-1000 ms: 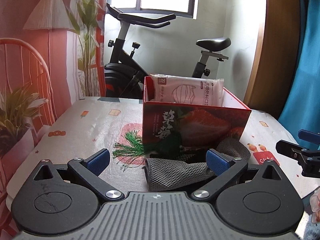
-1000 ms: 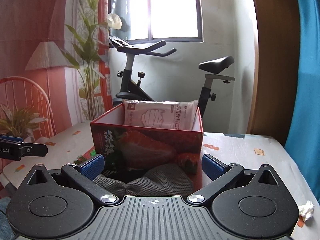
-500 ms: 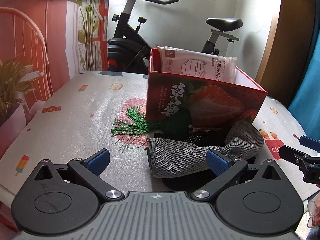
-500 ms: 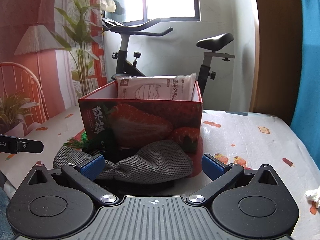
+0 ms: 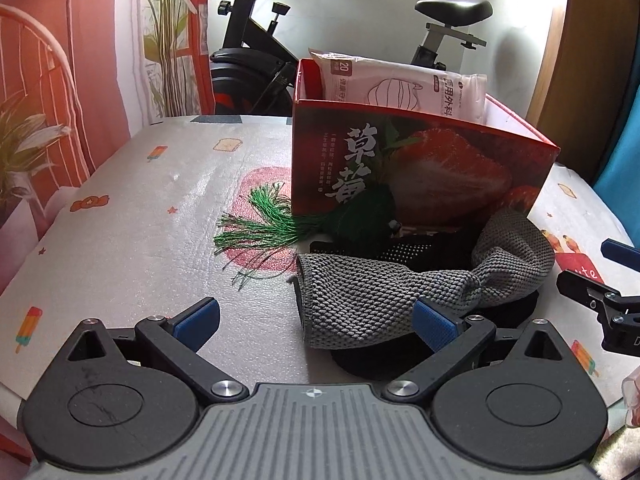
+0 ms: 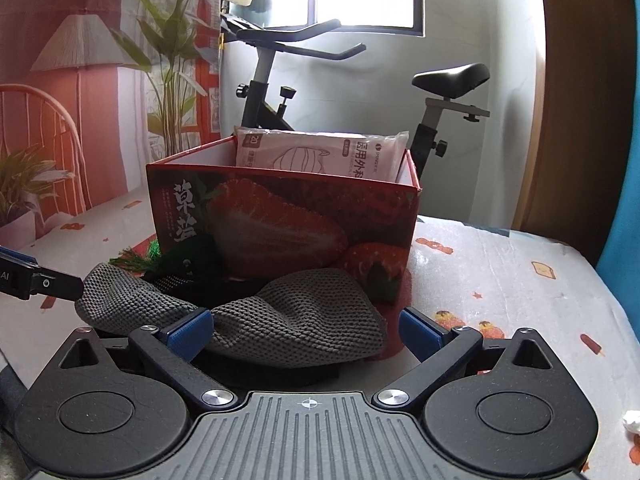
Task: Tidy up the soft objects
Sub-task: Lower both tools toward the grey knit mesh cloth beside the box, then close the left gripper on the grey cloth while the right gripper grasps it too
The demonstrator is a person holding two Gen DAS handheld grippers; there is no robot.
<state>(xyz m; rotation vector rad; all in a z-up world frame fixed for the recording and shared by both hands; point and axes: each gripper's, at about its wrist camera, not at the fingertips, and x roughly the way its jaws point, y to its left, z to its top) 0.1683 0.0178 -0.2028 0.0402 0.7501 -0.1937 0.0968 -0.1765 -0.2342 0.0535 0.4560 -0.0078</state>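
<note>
Item: grey knit cloth [image 5: 384, 300] on table [image 5: 160, 200] before strawberry box [image 5: 420, 176], apparently atop something black; my left gripper [image 5: 316, 320] and right gripper [image 6: 304, 326] both spread wide, holding nothing.

box [image 5: 420, 168]: 草莓 | mask pack [image 5: 404, 86]: 20, 医用外科

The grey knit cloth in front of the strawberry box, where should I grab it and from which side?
Take the grey knit cloth at its pinched, twisted waist, probably the easiest spot: narrow enough to fit between open tongs. Come from above on the near side, since the strawberry box blocks the far side and a black item lies under it.
</note>
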